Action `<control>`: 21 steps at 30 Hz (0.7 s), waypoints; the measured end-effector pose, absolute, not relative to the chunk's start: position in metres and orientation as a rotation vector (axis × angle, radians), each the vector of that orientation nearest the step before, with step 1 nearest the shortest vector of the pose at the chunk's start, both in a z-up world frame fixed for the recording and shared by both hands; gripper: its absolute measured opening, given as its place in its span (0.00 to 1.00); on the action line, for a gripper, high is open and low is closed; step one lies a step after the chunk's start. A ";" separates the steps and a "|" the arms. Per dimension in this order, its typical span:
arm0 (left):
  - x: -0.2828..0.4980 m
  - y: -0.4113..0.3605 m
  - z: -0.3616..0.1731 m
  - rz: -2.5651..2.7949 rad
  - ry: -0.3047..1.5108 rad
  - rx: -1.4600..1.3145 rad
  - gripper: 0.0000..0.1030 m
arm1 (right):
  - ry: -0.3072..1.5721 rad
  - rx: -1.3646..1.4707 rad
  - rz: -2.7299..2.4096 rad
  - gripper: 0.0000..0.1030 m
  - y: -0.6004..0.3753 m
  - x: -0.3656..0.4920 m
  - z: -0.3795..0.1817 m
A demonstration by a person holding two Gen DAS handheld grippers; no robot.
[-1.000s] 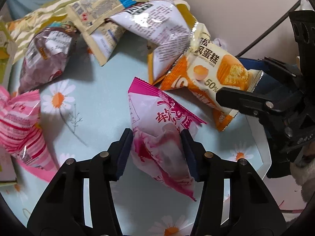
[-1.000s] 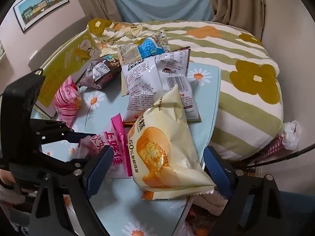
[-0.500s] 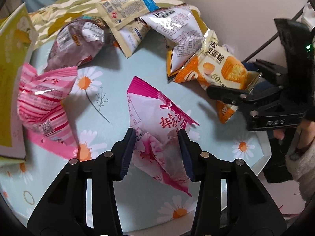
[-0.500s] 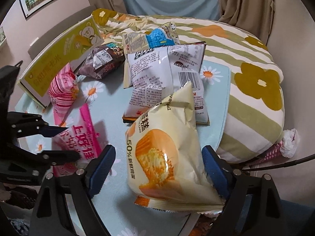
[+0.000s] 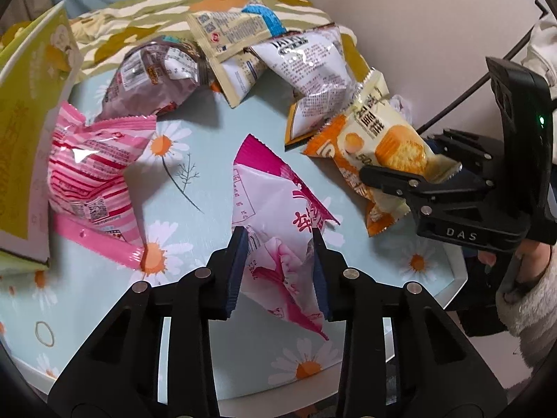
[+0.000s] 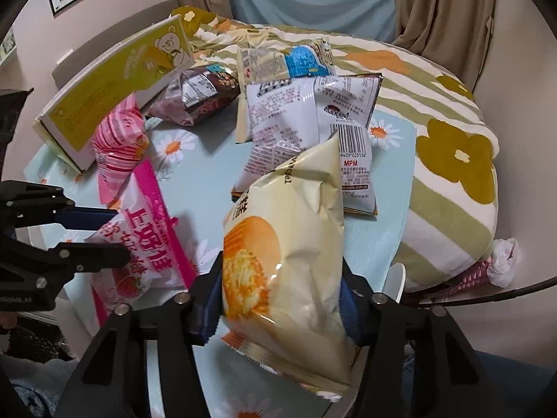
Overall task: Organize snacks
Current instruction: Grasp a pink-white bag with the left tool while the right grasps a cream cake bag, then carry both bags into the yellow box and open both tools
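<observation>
Pink packet (image 5: 278,230) pinched by left fingers (image 5: 237,264); cake bag (image 6: 289,271) by right.

Each wrist view looks steeply down, close over the daisy-printed pale-blue table (image 5: 195,174). Both share the crinkled pink-and-white snack packet (image 5: 278,223) (image 6: 153,233), seen from opposite sides.

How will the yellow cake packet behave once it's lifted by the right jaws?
The yellow cake packet looks puffy and air-filled, so probably light. Its glossy film may slip. The creased top flops, so it will likely sag and swing.
</observation>
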State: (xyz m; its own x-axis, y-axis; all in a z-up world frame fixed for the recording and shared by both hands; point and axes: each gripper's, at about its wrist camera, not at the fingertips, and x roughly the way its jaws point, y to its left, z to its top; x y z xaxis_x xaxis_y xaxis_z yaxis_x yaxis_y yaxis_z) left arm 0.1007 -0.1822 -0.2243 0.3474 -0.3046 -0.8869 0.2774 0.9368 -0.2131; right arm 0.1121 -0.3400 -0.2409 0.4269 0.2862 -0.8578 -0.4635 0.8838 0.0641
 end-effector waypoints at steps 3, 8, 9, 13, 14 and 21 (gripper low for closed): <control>0.100 -0.179 -0.219 -0.377 1.141 -0.037 0.32 | 1.019 -0.178 0.468 0.48 -0.342 0.106 -0.235; 0.096 -0.174 -0.199 -0.381 1.101 -0.061 0.31 | 0.999 -0.149 0.463 0.48 -0.346 0.098 -0.220; 0.093 -0.173 -0.193 -0.382 1.091 -0.065 0.31 | 0.992 -0.144 0.465 0.48 -0.346 0.096 -0.215; 0.090 -0.164 -0.164 -0.377 1.037 -0.092 0.31 | 0.951 -0.138 0.469 0.48 -0.342 0.094 -0.186; 0.089 -0.158 -0.153 -0.373 1.016 -0.104 0.31 | 0.942 -0.136 0.470 0.48 -0.341 0.094 -0.179; 0.092 -0.108 -0.094 -0.309 0.894 -0.146 0.31 | 0.864 -0.107 0.511 0.48 -0.310 0.102 -0.122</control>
State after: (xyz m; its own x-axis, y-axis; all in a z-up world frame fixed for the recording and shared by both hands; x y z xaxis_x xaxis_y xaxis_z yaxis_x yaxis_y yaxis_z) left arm 0.0920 -0.1076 -0.0939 0.5860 -0.3246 -0.7424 0.2038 0.9459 -0.2527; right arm 0.1021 -0.3104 -0.1223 0.5378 0.3860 -0.7495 -0.4709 0.8750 0.1128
